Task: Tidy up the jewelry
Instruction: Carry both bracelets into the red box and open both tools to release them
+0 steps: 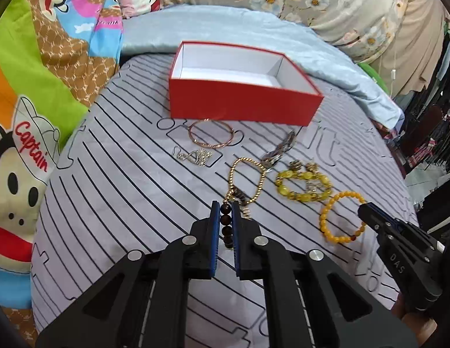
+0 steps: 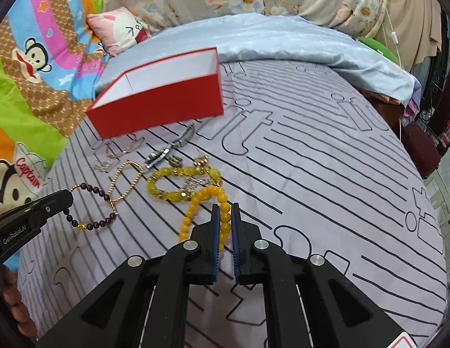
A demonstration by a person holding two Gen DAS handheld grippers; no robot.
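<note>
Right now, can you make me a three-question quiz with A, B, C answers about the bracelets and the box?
1. Where is the red box?
A. Beyond the jewelry
B. Under a pillow
C. On the floor

2. What colour are the beads between the right gripper fingers?
A. Green
B. Orange-yellow
C. White

3. What is the left gripper doing?
A. Open, holding nothing
B. Shut on the dark bead bracelet
C. Inside the box

Answers: 1 A, the box sits past the pieces on the bedsheet. 2 B, the orange bead bracelet is clamped there. 3 B, dark beads sit between its fingers.

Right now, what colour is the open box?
Red outside, white inside; the box shows best in the left wrist view.
</note>
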